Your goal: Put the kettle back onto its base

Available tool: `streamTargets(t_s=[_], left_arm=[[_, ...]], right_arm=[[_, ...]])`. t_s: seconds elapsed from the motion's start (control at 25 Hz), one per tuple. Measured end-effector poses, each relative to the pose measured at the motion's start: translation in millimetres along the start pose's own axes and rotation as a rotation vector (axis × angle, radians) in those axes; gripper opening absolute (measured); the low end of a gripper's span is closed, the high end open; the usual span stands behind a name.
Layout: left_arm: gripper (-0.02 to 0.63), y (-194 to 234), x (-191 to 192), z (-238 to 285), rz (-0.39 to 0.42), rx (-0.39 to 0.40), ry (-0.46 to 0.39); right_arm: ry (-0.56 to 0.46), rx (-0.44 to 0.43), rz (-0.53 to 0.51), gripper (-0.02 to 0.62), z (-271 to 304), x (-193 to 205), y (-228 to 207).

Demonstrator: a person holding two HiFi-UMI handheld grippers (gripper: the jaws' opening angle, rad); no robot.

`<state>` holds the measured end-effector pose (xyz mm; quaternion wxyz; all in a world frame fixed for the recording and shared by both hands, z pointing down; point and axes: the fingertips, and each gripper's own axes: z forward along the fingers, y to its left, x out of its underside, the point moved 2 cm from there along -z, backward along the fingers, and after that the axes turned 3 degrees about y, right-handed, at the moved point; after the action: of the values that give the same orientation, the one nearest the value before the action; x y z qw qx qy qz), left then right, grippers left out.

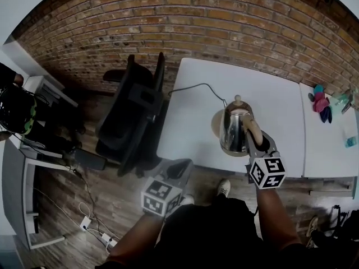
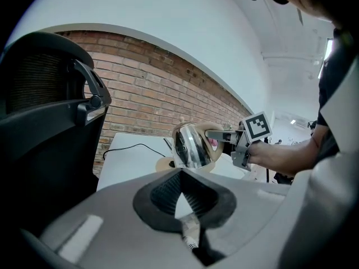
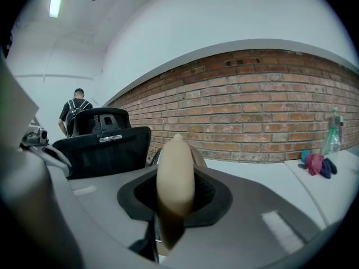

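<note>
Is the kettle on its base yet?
Not yet: the right gripper holds the kettle up, offset from the tan base.

Your kettle (image 1: 231, 130) reads mirror-silver, its handle (image 1: 253, 131) beige, its base (image 1: 216, 125) tan. Table (image 1: 193, 122) white. Wall (image 1: 224, 21) red-brown brick courses. Chair (image 1: 132, 114) black. Floor (image 1: 61, 184) brown planks. Left gripper (image 1: 184, 162) and right gripper (image 1: 255, 138): grey, black-and-white square markers.

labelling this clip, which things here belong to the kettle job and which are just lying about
Job: shiny steel kettle with beige handle, round beige base, its black cord, right gripper clamping the handle.
Lying about: black mesh office chair, pink and blue items, idle left gripper.
</note>
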<state>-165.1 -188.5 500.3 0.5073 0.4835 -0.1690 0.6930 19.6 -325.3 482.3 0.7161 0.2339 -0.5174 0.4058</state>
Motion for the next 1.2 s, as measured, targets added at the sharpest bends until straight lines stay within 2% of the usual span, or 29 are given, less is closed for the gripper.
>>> streamTargets(t_s=[0.28, 0.56, 0.84, 1.2], left_arm=[[0.0, 6, 7, -8, -0.028, -0.01, 0.01], [0.0, 10, 11, -17, -0.029, -0.067, -0.005], [0.0, 19, 17, -30, -0.059, -0.121, -0.014], [0.0, 25, 19, -37, -0.076, -0.142, -0.024]], right_arm=[[-0.026, 0.004, 0.04, 0.101, 40, -17, -2], [-0.035, 0.008, 0.043, 0.1, 78, -29, -15], [-0.012, 0.027, 0.029, 0.1, 105, -25, -24], [-0.001, 0.048, 0.032, 0.101, 110, -16, -24]])
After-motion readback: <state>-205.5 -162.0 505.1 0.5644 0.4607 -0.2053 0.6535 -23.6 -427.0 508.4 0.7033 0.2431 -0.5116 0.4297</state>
